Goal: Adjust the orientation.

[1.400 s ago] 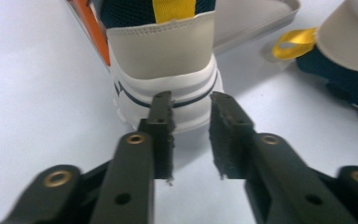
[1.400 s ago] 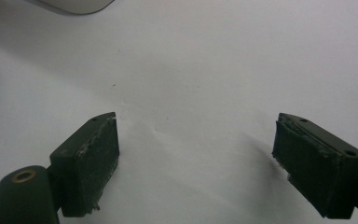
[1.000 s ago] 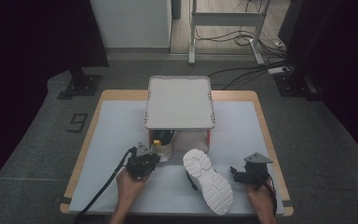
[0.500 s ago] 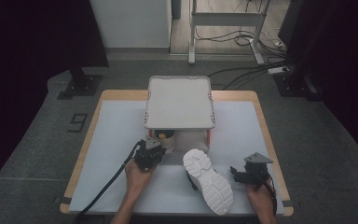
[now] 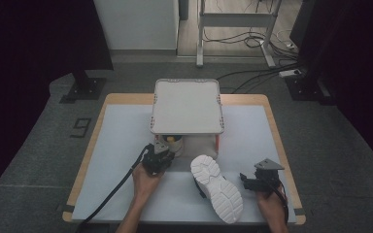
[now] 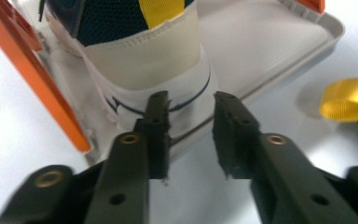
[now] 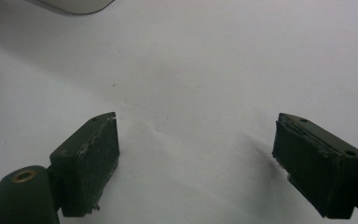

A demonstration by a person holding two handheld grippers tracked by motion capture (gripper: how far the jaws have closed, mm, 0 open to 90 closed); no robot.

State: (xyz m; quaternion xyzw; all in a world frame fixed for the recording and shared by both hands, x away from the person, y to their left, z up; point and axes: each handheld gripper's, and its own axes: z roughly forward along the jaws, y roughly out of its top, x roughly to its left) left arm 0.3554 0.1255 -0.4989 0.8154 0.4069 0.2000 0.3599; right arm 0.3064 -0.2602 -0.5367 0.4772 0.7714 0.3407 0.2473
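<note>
Now left gripper (image 6: 191, 135), jaws just opening, nothing between them, faces shoe (image 6: 144, 60) heel on tray (image 6: 279, 51) edge; widen before grabbing heel. Right gripper (image 7: 196, 163) open, empty.

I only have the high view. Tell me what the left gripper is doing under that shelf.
Observer: The left gripper has just been opening its jaws. Nothing is between them, and the heel of a shoe sits just past the tips.
Operator: Describe the shoe.
Observer: White heel, navy mesh, on the grey tray beside an orange post.
Operator: Report the right gripper.
Observer: Jaws wide open over bare white table.
</note>
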